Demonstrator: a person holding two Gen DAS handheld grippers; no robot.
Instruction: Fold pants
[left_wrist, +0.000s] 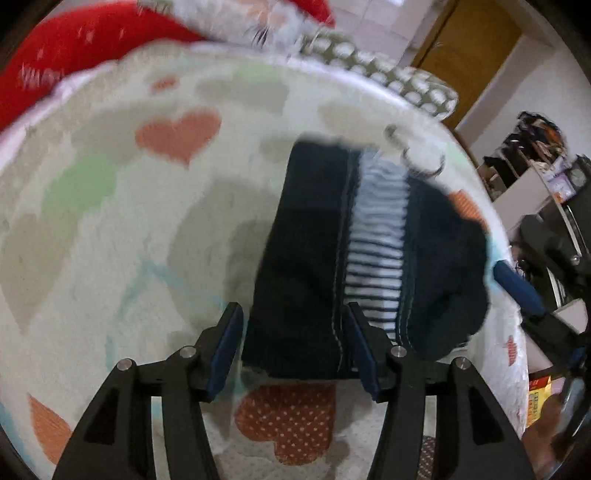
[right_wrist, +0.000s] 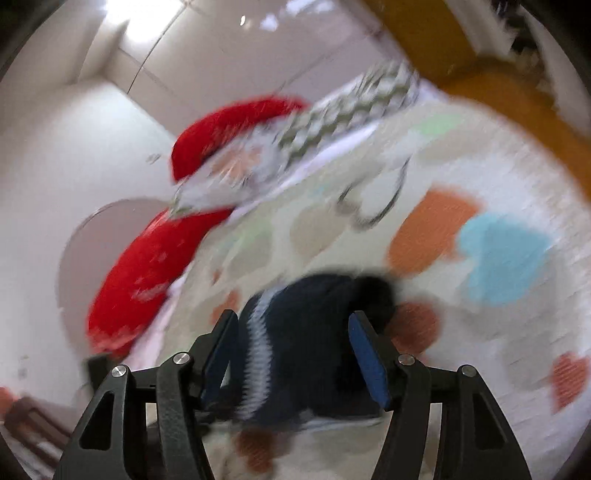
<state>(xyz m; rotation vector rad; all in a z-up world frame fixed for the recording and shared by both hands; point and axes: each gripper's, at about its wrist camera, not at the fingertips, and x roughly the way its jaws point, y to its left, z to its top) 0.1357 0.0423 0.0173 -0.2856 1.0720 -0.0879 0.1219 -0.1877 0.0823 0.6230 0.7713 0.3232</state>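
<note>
The left tongs (left_wrist: 293, 347) are held low over a bed, their two blue-padded fingers (left_wrist: 225, 350) spread apart and closed on nothing. The near end of the dark navy pants (left_wrist: 306, 266) is framed between them, though whether the pads touch the cloth cannot be told from the left wrist view. The pants are laid lengthwise away from the camera in a long folded strip, with a band of blue-and-white striped lining (left_wrist: 376, 254) exposed along the middle and a rounded bulge of fabric on the right side.

The right tongs (right_wrist: 293, 354) are likewise seen apart and gripping nothing, tilted so that the bed runs diagonally across the right wrist view, which is heavily blurred. The pants (right_wrist: 314, 339) are seen just beyond the blue pads (right_wrist: 369, 360), bunched into a dark mound with the striped lining (right_wrist: 258, 362) turned toward the left. In the left wrist view, a blue pad of the right tongs (left_wrist: 519, 288) is seen at the right edge of the bed, just beside the pants.

The bed is covered by a cream bedspread (left_wrist: 110, 229) printed with orange, green, grey and pale blue hearts. A red cushion (left_wrist: 85, 48) and a dotted grey-and-white pillow (left_wrist: 373, 62) are piled at the far end. A thin dark wire loop (left_wrist: 424, 162), possibly a hanger, is lying on the bedspread just past the far end of the pants. A wooden door (left_wrist: 465, 48) and cluttered shelves (left_wrist: 532, 158) are seen beyond the bed.
</note>
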